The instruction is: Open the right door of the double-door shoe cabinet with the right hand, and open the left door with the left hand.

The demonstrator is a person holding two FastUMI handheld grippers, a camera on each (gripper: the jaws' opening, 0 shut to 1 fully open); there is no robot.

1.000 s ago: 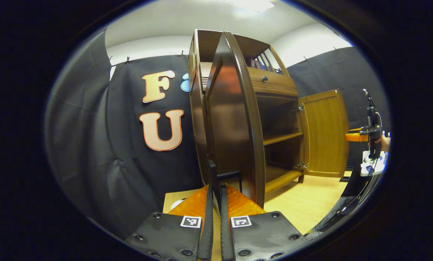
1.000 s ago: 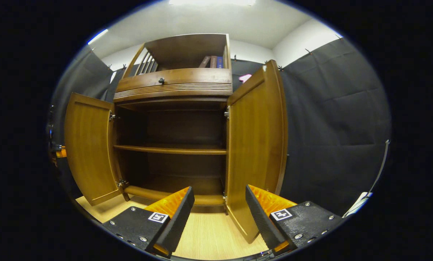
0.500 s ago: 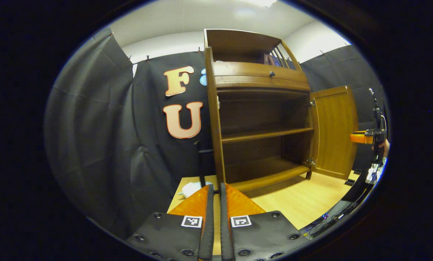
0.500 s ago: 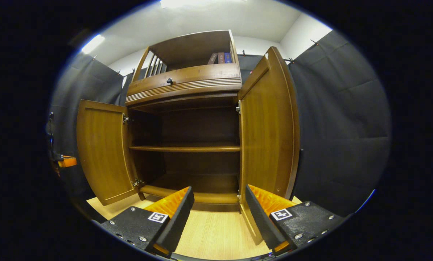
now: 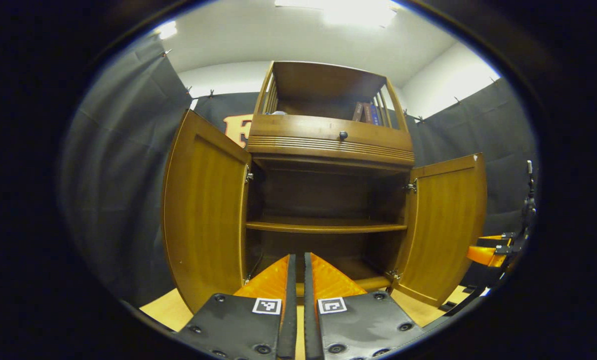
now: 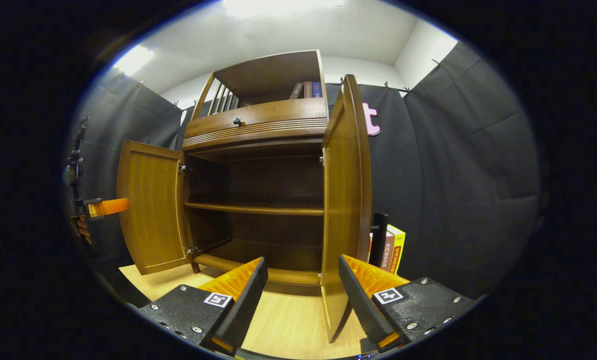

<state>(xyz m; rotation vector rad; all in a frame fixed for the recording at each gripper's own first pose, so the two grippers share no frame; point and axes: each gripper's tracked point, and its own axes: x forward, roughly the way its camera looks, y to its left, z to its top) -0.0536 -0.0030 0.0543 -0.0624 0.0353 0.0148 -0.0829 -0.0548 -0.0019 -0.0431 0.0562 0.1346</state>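
Note:
The brown wooden shoe cabinet point(image 5: 328, 145) faces me with both doors swung out. In the left gripper view the left door point(image 5: 203, 210) hangs wide at the left and the right door point(image 5: 446, 230) at the right. My left gripper point(image 5: 298, 257) is shut with nothing between its fingers, in front of the open middle and apart from both doors. In the right gripper view the right door point(image 6: 343, 200) stands nearly edge-on just beyond my right gripper point(image 6: 302, 260), which is open and holds nothing. The left door point(image 6: 148, 210) shows farther left, with the left gripper point(image 6: 103, 206) beside it.
Inside the cabinet are one bare shelf point(image 5: 323, 227) and a bottom board. A drawer with a dark knob point(image 5: 343, 135) sits above, and books point(image 5: 366, 111) stand on the top rack. More books point(image 6: 393, 247) stand right of the cabinet. The floor point(image 6: 288, 325) is light wood.
My left gripper, earlier shut at the left door's outer face, has swung round to face the cabinet front. The left door now stands wide open. The right gripper view drifted slightly right.

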